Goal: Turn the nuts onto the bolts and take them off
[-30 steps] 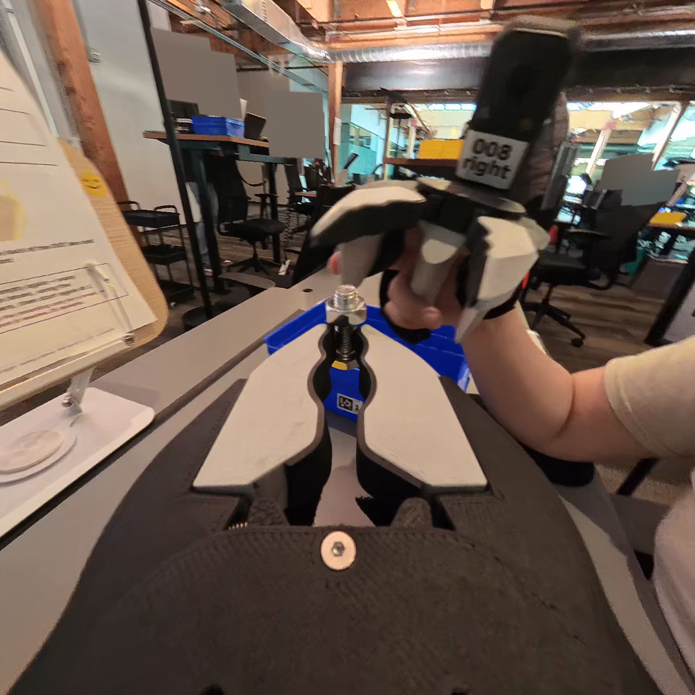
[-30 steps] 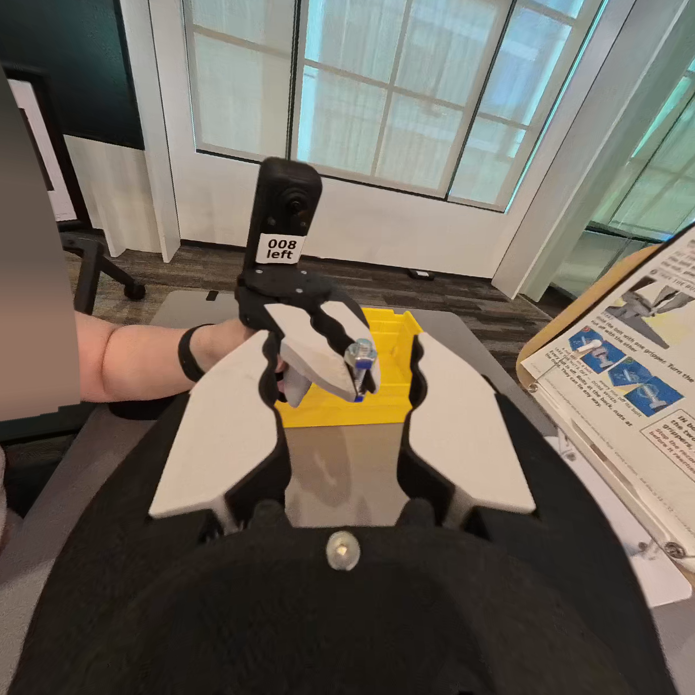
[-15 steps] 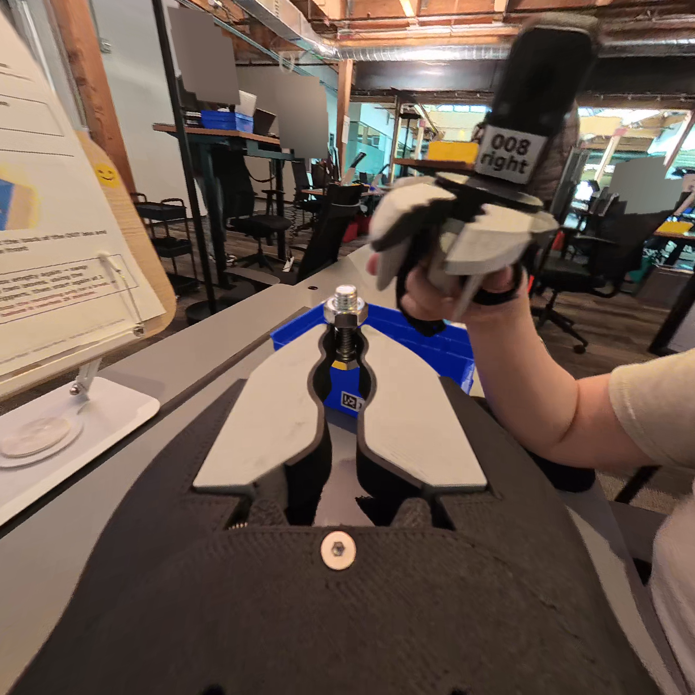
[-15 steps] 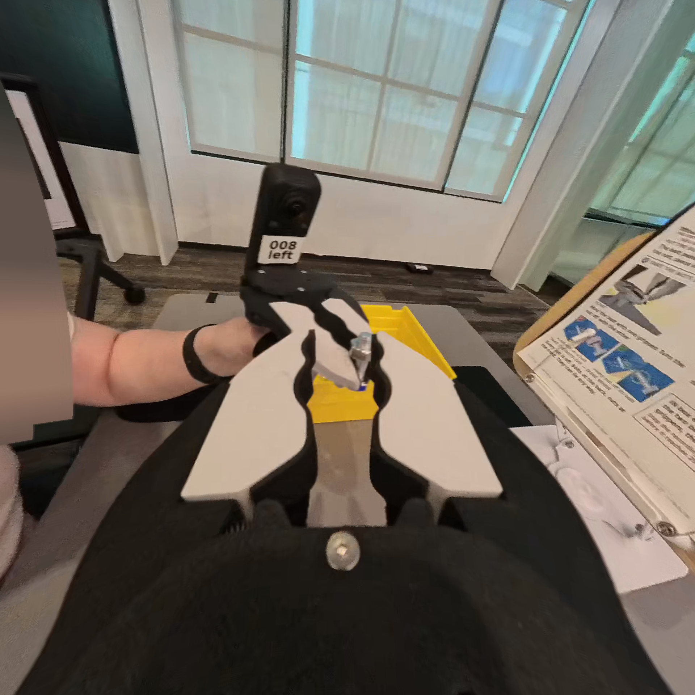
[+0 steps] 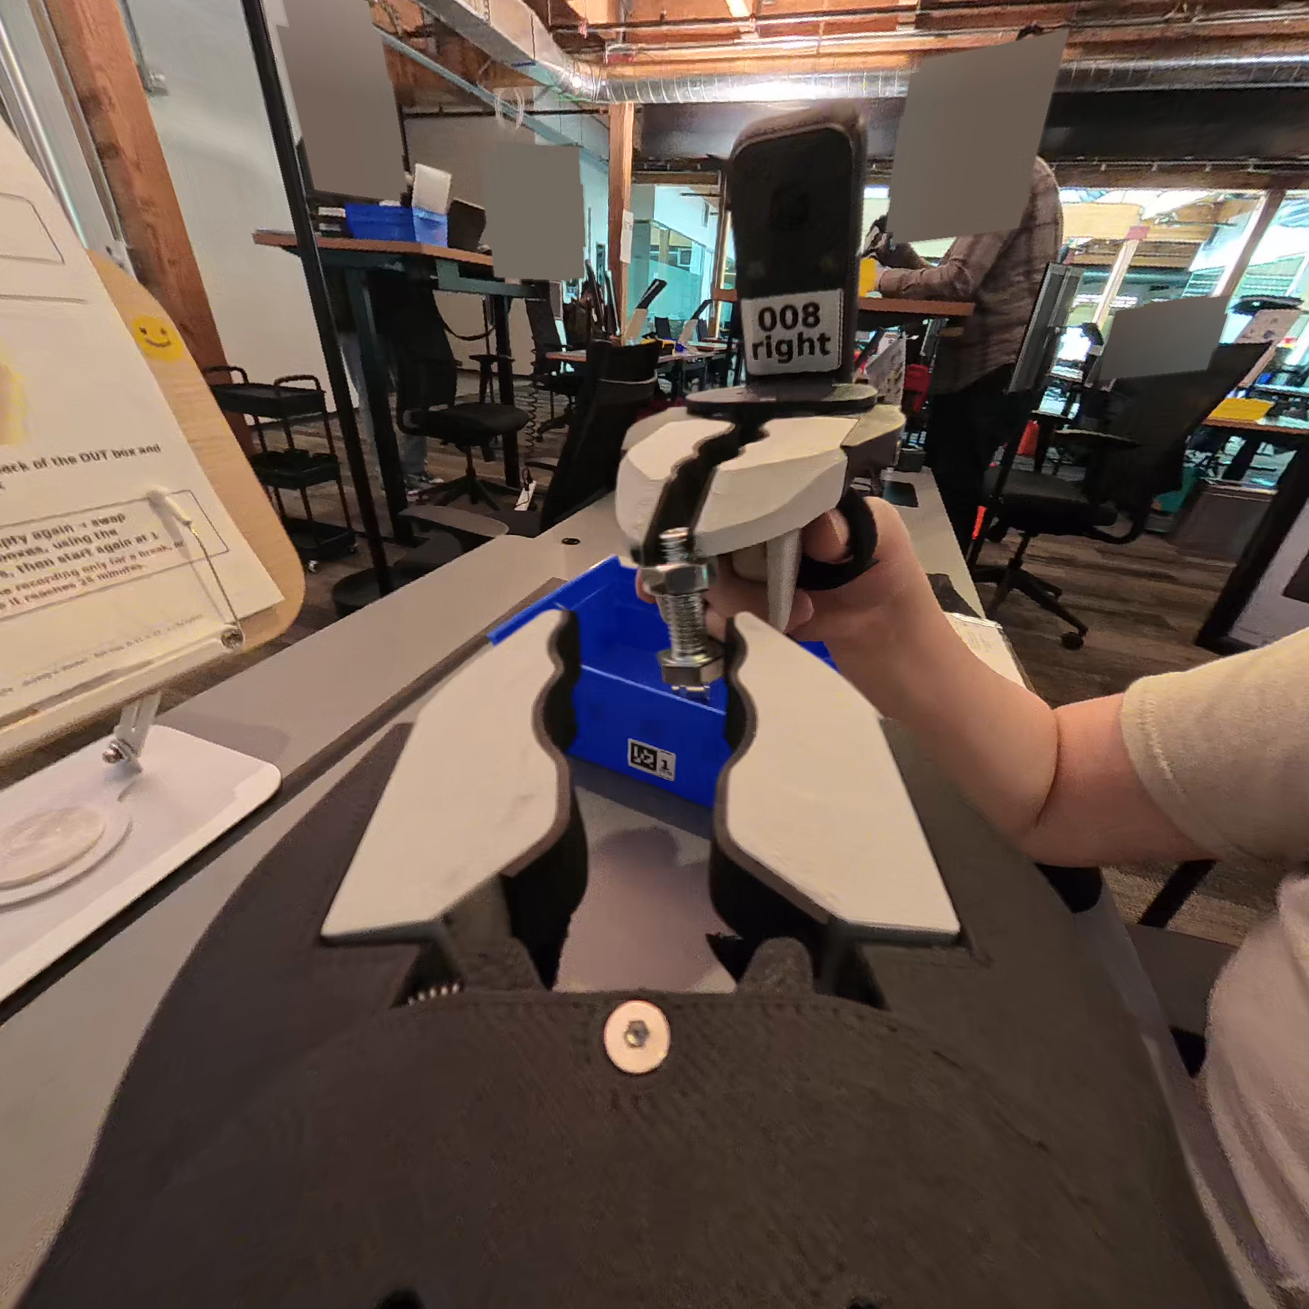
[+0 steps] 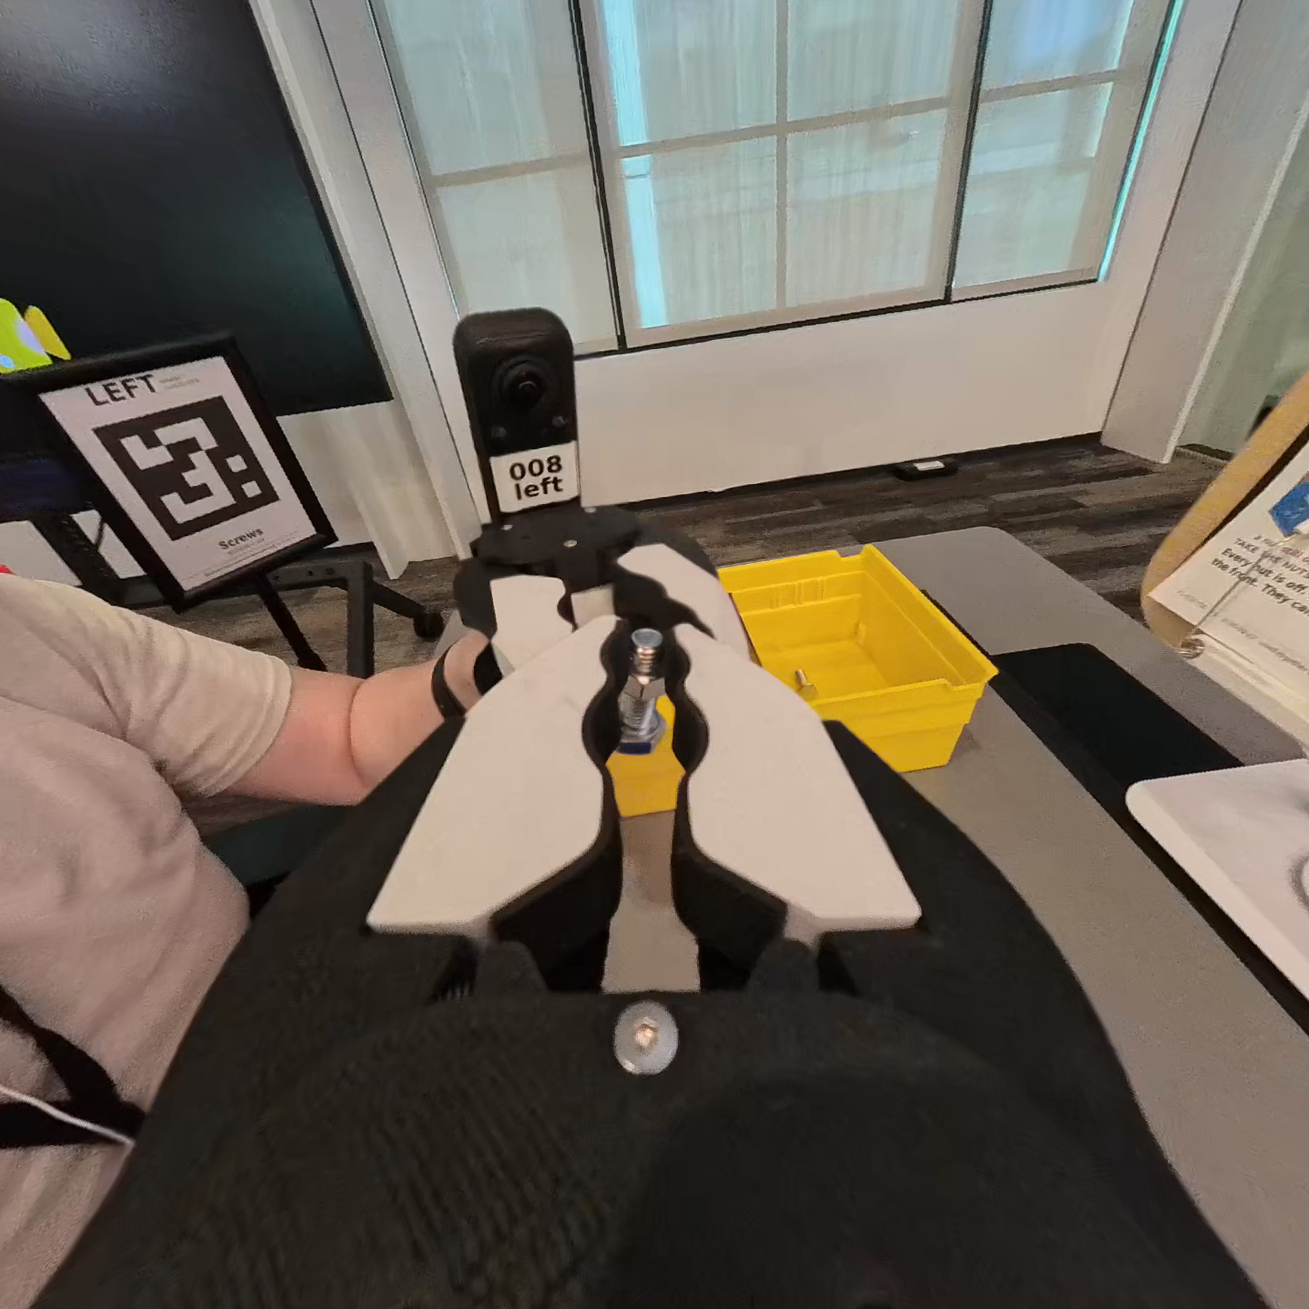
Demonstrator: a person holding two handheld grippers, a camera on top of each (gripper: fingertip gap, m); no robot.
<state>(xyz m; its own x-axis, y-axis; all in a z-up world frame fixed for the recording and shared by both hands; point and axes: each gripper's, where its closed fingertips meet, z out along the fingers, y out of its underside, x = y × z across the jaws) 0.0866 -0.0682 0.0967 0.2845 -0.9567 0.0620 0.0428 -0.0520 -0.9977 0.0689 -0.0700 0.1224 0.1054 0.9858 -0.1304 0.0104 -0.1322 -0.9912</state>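
A silver bolt (image 5: 683,623) stands upright with its head down, and a hex nut (image 5: 680,577) is threaded near its upper end. My right gripper (image 5: 673,559) is shut on the nut and holds the bolt in the air above the blue bin (image 5: 637,715). My left gripper (image 5: 644,637) is open, with its fingers on either side of the bolt's lower part and apart from it. In the right wrist view the nut (image 6: 641,687) sits between the fingers of my right gripper (image 6: 643,637), and the left gripper (image 6: 602,616) is just behind.
A yellow bin (image 6: 921,680) on the grey table holds a loose bolt (image 6: 804,683). An instruction board on a stand (image 5: 106,496) is at the table's side. A framed marker sign (image 6: 184,467) stands off the table. The person's forearm (image 5: 956,708) reaches in from the right. Left and right tips are no more than a few centimetres apart.
My left gripper was shut on the bolt and has opened and let go. My right gripper closed, came in over the bolt and now grips the nut, carrying the bolt.
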